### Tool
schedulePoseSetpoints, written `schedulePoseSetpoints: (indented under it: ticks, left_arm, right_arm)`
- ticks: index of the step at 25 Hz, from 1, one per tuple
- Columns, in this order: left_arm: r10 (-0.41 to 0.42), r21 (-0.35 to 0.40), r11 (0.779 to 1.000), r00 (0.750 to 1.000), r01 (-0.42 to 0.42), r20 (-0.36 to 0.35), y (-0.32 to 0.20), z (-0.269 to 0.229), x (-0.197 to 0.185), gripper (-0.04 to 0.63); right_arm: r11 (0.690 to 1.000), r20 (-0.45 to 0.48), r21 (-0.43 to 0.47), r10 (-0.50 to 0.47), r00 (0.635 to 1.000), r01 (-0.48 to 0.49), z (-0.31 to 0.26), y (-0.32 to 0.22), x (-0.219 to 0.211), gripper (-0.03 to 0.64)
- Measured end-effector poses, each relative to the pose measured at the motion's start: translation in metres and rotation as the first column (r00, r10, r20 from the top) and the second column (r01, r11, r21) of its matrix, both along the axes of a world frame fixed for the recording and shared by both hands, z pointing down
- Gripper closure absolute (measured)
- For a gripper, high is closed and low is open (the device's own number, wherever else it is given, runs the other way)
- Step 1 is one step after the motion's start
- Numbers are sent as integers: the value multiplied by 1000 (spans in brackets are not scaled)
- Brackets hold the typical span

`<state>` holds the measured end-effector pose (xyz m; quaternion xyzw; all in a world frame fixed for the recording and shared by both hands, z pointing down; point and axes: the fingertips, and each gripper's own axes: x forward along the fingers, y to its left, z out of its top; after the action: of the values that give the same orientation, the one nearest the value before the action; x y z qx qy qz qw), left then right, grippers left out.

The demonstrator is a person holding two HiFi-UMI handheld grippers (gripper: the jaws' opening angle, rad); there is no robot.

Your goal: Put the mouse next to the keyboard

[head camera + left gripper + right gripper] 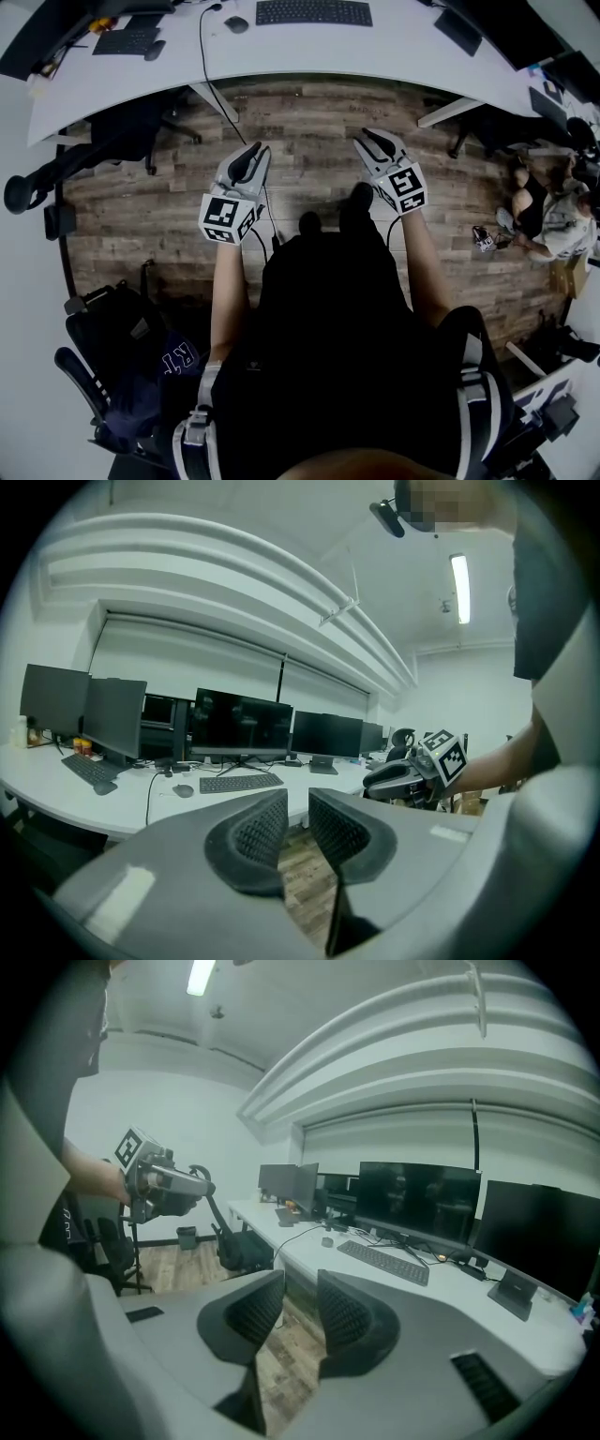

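A dark mouse lies on the white desk just left of a black keyboard, at the top of the head view. My left gripper and right gripper hover side by side over the wooden floor, well short of the desk. Each is open by a narrow gap, with nothing between the jaws. The left gripper view shows the mouse and keyboard far off beyond my left gripper. In the right gripper view, my right gripper points past the mouse and keyboard.
A second keyboard lies at the desk's left end. A cable hangs from the desk edge. A black office chair stands left and another chair lower left. A person sits on the floor at right. Monitors line the desk.
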<state>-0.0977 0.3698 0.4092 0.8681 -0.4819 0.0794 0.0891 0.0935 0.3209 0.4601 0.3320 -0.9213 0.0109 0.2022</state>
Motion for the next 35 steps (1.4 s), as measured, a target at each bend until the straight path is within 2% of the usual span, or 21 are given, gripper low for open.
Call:
schedulePoseSetpoints:
  ticks: [5, 8, 14, 18, 26, 35]
  left_arm:
    - [-4, 3, 1000, 1000, 4, -1, 0, -2, -3, 482]
    - [-22, 12, 1000, 1000, 22, -18, -1, -4, -9, 436]
    - [-49, 20, 999, 999, 49, -10, 0, -5, -17, 345]
    - [-53, 24, 998, 999, 54, -7, 3, -6, -17, 313]
    - [-50, 16, 999, 999, 50, 0, 5, -1, -12, 311]
    - [-61, -5, 998, 998, 61, 28, -10, 3, -14, 313]
  right_arm:
    - [999, 28, 20, 37, 999, -37, -5, -7, 1, 358]
    - [997, 33, 32, 70, 997, -71, -7, -11, 3, 291]
    - [995, 58, 45, 84, 995, -87, -12, -10, 3, 209]
    - [995, 60, 48, 84, 995, -87, -13, -6, 4, 195]
    - [994, 45, 33, 99, 994, -100, -5, 1, 15, 195]
    - [995, 74, 46, 84, 994, -88, -8, -31, 9, 196]
